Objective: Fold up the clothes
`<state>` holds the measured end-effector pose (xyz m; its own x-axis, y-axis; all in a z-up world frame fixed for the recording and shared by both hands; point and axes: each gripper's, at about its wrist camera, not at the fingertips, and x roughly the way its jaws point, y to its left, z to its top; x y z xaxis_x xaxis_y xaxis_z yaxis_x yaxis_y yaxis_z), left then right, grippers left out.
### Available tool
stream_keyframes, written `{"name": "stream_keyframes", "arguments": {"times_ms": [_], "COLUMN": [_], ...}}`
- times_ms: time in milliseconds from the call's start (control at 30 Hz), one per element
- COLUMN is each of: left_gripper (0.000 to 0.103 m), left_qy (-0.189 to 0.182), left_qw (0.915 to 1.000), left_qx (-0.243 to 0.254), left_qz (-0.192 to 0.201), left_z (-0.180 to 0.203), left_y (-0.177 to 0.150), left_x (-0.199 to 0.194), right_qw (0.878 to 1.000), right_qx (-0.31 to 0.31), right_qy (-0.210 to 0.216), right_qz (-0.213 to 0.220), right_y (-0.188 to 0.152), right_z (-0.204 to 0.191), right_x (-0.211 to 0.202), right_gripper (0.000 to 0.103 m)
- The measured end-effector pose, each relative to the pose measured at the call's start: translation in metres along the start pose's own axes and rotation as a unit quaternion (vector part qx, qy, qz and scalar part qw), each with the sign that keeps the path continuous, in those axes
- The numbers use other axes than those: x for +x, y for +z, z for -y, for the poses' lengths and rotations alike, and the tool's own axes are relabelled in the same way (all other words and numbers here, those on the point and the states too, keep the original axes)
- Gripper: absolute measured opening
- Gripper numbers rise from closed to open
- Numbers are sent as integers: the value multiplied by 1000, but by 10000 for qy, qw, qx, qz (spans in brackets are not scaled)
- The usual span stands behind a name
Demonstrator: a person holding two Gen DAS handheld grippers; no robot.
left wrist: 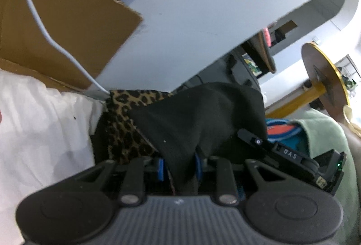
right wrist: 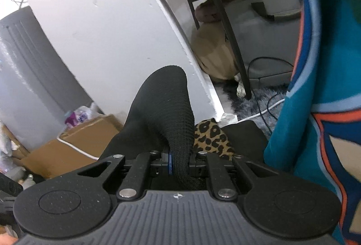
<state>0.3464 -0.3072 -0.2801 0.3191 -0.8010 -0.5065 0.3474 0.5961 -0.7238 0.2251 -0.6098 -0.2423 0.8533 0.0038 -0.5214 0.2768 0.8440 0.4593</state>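
Observation:
A black garment (left wrist: 198, 118) bunches up between the blue pads of my left gripper (left wrist: 179, 168), which is shut on it. A leopard-print cloth (left wrist: 126, 127) lies under and left of the black fabric. In the right wrist view, a ribbed part of the same black garment (right wrist: 167, 109) arches up out of my right gripper (right wrist: 180, 166), which is shut on it. Leopard-print cloth (right wrist: 212, 138) shows just beyond the right fingers. The other gripper's body (left wrist: 293, 157) sits at the right in the left wrist view.
A cardboard box (left wrist: 56, 26) with a white cable (left wrist: 45, 30) stands at the left, beside a white wall panel (left wrist: 203, 19). White bedding (left wrist: 40, 127) lies lower left. A person's teal printed shirt (right wrist: 315, 109) fills the right. A table leg (right wrist: 227, 30) and cables stand beyond.

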Motion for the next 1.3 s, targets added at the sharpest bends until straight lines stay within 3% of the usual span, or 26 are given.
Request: {"name": "stream_keyframes", "arguments": {"times_ms": [400, 467, 533, 600, 667, 800, 933, 1000, 1067, 1167, 1300], "left_gripper": [27, 33, 46, 56, 70, 71, 65, 55, 34, 21, 18], "left_qy": [309, 345, 282, 255, 210, -21, -163, -89, -13, 321, 1080], "left_qw": [9995, 9994, 9991, 9989, 9989, 9972, 9963, 9974, 9988, 9992, 9921], "left_qx": [6, -98, -307, -380, -411, -725, -836, -712, -483, 0, 318], "left_qz": [40, -13, -27, -40, -91, -178, -69, 44, 127, 258, 545], "left_z": [-43, -53, -63, -67, -71, -80, -81, -79, -74, -61, -50], "left_y": [16, 17, 18, 19, 20, 21, 24, 28, 34, 46, 65], "left_x": [38, 46, 49, 50, 53, 67, 73, 72, 69, 61, 39], "right_qw": [9977, 9947, 9851, 9755, 9755, 9743, 9775, 9820, 9825, 9827, 9808], "right_qx": [-361, -662, -1270, -1679, -1689, -1821, -1797, -1671, -1679, -1607, -1480], "right_qy": [-355, -573, -1032, -1345, -1363, -1322, -1093, -872, -806, -883, -1211], "right_qz": [-455, -540, -530, -455, -364, -29, 139, 89, -61, -277, -391], "right_y": [2, 0, -3, -9, -12, -22, -29, -32, -38, -48, -51], "right_z": [15, 14, 7, 1, 1, -8, -15, -17, -17, -12, -2], "right_x": [79, 91, 98, 97, 90, 72, 58, 55, 61, 74, 87], "right_gripper": [11, 18, 43, 54, 57, 58, 58, 57, 57, 57, 57]}}
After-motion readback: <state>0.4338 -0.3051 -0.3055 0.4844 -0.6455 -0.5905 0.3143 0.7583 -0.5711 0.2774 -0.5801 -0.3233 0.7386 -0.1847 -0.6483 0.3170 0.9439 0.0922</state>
